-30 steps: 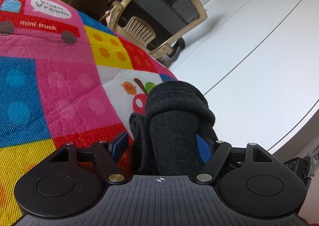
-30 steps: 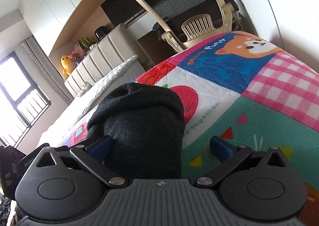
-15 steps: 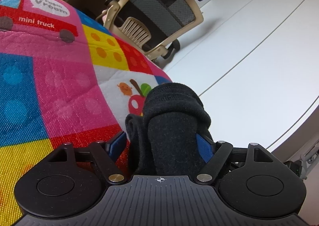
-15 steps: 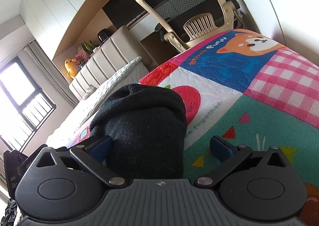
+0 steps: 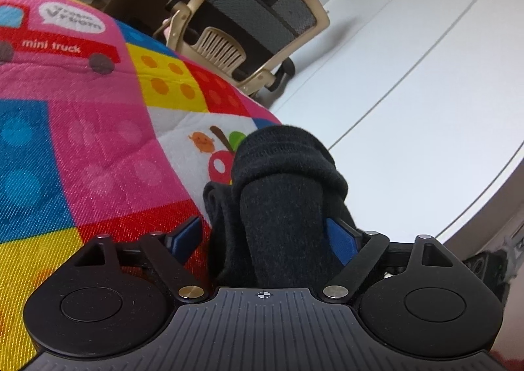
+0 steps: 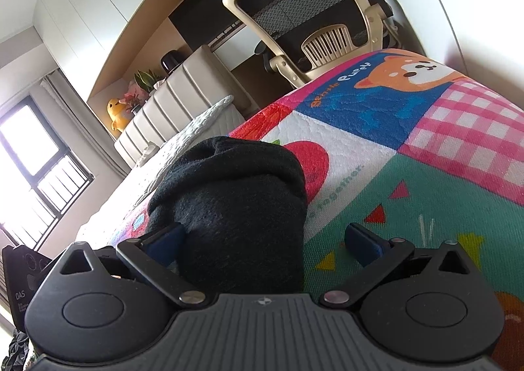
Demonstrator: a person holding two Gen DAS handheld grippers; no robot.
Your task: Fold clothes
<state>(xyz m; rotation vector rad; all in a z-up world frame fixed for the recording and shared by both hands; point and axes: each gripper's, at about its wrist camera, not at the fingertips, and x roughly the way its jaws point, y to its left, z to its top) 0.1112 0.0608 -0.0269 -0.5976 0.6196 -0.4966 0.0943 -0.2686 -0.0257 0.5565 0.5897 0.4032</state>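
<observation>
The black garment (image 5: 278, 194), a thick roll on the colourful quilt (image 5: 82, 141), has hardly moved in the last second, so both spread claws, left gripper (image 5: 265, 236) and right gripper (image 6: 262, 240), seem paused around it without clamping.

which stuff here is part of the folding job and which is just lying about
Job:
black knitted sock bundle
left claw
right claw
colourful patchwork quilted mat

Lying about:
beige mesh office chair
yellow plush toy
cream padded headboard
</observation>
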